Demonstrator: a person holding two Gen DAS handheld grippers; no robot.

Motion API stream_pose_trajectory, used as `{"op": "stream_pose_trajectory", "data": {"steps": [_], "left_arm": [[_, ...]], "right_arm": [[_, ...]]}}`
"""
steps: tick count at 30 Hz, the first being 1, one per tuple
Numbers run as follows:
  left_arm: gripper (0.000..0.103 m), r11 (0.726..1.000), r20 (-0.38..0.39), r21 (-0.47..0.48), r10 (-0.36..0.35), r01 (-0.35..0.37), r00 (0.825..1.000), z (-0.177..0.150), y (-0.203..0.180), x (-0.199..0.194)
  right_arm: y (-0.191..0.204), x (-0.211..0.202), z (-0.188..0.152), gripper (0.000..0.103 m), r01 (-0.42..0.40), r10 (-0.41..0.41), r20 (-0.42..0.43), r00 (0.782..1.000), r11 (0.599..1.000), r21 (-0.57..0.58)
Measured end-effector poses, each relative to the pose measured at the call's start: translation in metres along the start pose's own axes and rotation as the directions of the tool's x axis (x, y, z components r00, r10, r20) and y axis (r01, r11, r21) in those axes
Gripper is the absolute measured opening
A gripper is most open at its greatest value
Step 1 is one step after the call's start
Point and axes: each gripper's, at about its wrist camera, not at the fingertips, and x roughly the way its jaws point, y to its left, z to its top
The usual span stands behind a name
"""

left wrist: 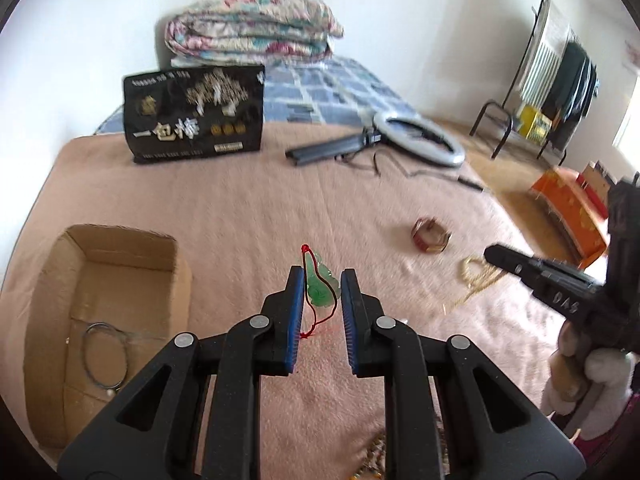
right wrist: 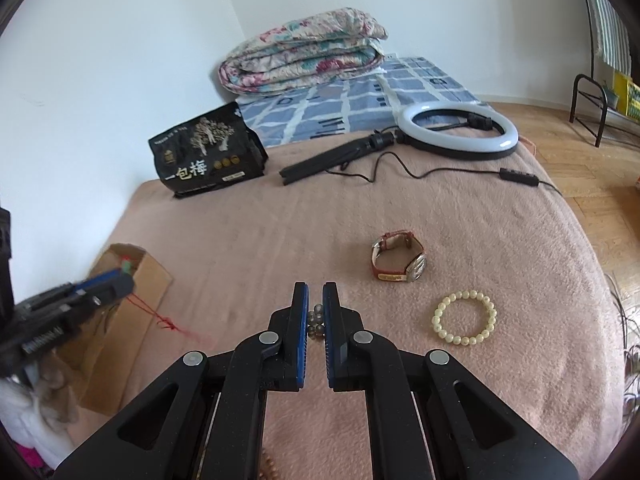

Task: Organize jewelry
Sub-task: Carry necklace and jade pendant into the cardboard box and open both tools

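A green jade pendant (left wrist: pixel 320 286) on a red cord sits between the fingers of my left gripper (left wrist: pixel 323 276); the jaws stand apart around it, and the red cord (right wrist: pixel 168 322) trails down from it in the right wrist view. My left gripper (right wrist: pixel 108 282) is near the cardboard box (left wrist: pixel 132 268), which holds a thin wire bangle (left wrist: pixel 105 354). My right gripper (right wrist: pixel 316 292) is shut on a dark bead bracelet (right wrist: pixel 316 320) above the pink blanket. A red-strap watch (right wrist: pixel 398 256) and a cream pearl bracelet (right wrist: pixel 466 317) lie on the blanket to its right.
A black snack bag (right wrist: pixel 208 152), a ring light with tripod and cable (right wrist: pixel 456 130) and a folded quilt (right wrist: pixel 300 50) lie at the far end of the bed. An orange box (left wrist: pixel 572 208) and a clothes rack (left wrist: pixel 552 80) stand on the floor at the right.
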Motion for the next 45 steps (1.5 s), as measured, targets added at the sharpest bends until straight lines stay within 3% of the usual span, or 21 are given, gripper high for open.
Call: {"op": "stream_pose_trajectory", "data": {"steps": [10,23,35,45], "left_arm": [[0.017,0.998,0.088,-0.053,-0.019,0.024,0.996,0.01,0.024,-0.058],[0.017,0.997,0.154,-0.075,0.047,-0.036,0.987,-0.002,0.082,-0.115],[0.017,0.987,0.147,-0.145,0.097,-0.076,0.984,-0.023,0.145,-0.138],[0.017,0.984,0.085,-0.151,0.107,-0.094,0.991,-0.048,0.167,-0.136]], "right_arm": [[0.025,-0.042,0.013,0.006,-0.02,0.022,0.039,0.999,0.999,-0.048],[0.092,-0.062,0.025,0.006,-0.105,0.112,0.052,0.992,0.986,-0.133],[0.178,-0.054,0.029,0.006,-0.186,0.198,0.021,0.98,0.95,-0.249],[0.242,-0.029,0.015,0.006,-0.241,0.24,-0.042,0.97,0.917,-0.318]]}}
